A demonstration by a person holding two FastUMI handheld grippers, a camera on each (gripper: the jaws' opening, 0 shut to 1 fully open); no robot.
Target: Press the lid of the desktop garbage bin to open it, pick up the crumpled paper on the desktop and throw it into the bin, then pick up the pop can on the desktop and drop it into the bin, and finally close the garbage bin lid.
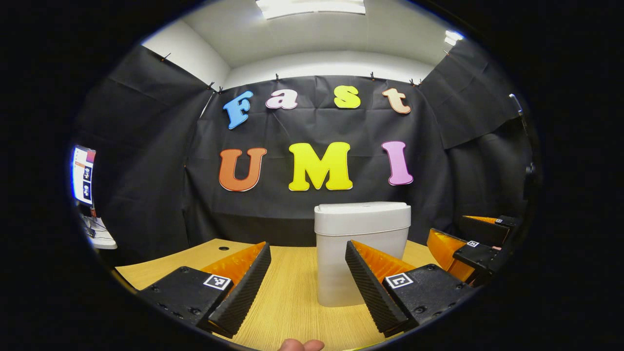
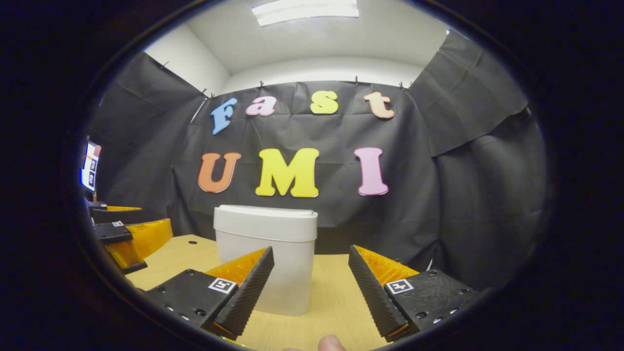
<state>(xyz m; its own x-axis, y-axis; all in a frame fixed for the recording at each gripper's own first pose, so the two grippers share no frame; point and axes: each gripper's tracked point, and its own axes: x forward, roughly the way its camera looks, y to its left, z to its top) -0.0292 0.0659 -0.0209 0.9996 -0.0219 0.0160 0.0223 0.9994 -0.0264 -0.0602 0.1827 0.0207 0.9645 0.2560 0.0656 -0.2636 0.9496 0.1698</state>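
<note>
Jaws spread wide and holding nothing, the left gripper [image 1: 308, 287] and right gripper [image 2: 311, 292] hover above the wooden worktop [image 1: 287, 297], both facing the white garbage bin [image 1: 361, 253], its lid [image 1: 363, 209] down.

No legible text or labels.

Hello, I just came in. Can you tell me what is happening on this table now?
A person holds two grippers in front of a white garbage bin on a wooden table. The bin's lid is closed. The left gripper and the right gripper are both open, hold nothing and are short of the bin.
</note>
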